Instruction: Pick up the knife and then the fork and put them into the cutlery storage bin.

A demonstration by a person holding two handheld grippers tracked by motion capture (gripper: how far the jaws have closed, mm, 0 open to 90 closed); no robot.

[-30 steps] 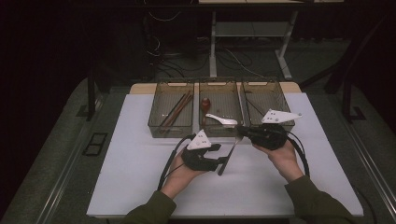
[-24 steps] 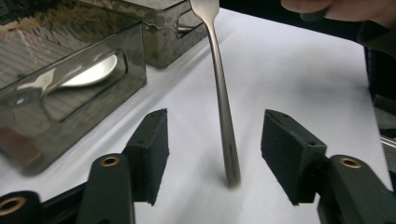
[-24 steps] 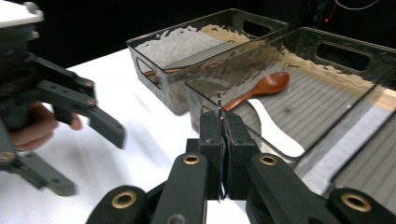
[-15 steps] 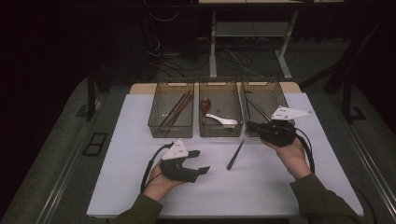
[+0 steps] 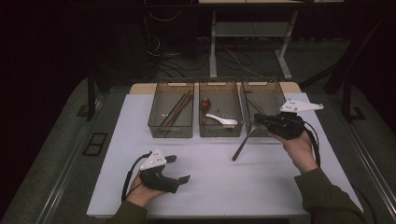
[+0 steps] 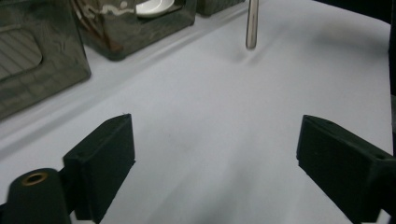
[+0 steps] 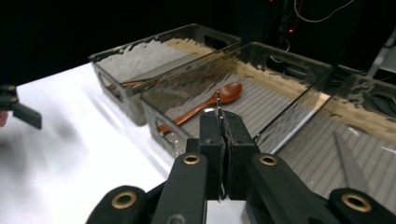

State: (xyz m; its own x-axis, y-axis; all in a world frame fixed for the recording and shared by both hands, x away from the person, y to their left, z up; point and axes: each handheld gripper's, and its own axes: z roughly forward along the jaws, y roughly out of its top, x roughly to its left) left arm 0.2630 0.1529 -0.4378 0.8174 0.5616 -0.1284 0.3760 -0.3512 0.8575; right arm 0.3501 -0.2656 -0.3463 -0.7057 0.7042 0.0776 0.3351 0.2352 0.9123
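The left gripper [image 5: 177, 168] rests near the mat's [image 5: 219, 186] front edge; its jaws have just opened wide, empty. The right gripper [image 5: 259, 120] pinches the knife [image 5: 243, 143] before the right bin [image 5: 266, 93]; tip the hanging handle in first.

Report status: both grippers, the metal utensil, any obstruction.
Left gripper open, empty, jaws just opened. Right gripper shut on metal utensil, handle hanging toward the mat. Right-hand bin ahead; nothing blocking.
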